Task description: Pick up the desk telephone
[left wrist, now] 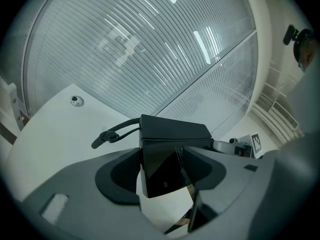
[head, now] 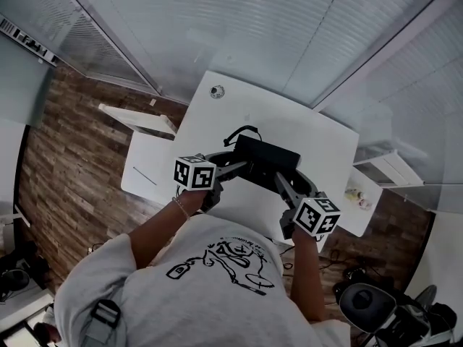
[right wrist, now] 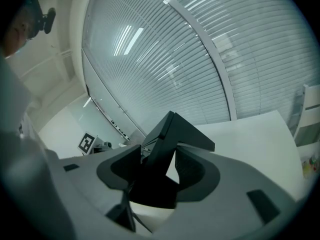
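Head view — black, boxy, glossy phone (head: pixel 266 157) at the smooth white table's (head: pixel 210 125) middle, cord (head: pixel 242 131) toward the far edge; left gripper (head: pixel 235 168) and right gripper (head: pixel 287 188) each clamp one side.

My left gripper (head: pixel 241 167) clasping the left edge of the black desk telephone (head: pixel 266 156), my right gripper (head: pixel 281 181) clasping its near right side, white desk (head: pixel 210 125) beneath, black cord (head: pixel 241 132) looping behind the phone, wood floor (head: pixel 61 165) at left.
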The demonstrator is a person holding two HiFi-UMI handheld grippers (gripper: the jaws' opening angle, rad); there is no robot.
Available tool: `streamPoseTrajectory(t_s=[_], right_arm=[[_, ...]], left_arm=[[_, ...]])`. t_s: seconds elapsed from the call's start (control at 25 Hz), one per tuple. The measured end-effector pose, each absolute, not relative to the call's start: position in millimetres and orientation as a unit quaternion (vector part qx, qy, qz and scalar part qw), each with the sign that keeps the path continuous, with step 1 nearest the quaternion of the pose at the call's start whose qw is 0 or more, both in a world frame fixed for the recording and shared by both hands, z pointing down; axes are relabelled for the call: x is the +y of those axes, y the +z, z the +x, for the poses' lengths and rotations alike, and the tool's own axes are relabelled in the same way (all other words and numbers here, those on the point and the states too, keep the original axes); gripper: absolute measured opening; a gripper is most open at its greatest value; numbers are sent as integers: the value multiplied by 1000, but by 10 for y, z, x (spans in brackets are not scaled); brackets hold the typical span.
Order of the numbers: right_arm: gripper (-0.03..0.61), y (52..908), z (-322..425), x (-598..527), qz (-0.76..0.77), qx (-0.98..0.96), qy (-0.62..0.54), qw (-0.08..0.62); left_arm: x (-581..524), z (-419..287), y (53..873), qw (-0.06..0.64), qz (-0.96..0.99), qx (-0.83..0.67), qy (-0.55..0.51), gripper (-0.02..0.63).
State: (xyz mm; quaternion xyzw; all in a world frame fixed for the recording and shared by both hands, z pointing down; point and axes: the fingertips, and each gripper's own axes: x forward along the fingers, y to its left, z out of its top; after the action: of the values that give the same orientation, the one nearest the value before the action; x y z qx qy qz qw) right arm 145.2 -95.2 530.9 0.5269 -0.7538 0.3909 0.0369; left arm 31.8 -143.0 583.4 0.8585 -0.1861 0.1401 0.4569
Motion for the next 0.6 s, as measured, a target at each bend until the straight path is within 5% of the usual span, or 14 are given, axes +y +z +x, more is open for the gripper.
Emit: streamPoseTrajectory(t_s=[0.6], right_arm=[[209, 4509, 1423, -841, 527, -770, 359, 24]], left_arm=[[-1383, 270, 4918, 421, 879, -198, 110, 255]])
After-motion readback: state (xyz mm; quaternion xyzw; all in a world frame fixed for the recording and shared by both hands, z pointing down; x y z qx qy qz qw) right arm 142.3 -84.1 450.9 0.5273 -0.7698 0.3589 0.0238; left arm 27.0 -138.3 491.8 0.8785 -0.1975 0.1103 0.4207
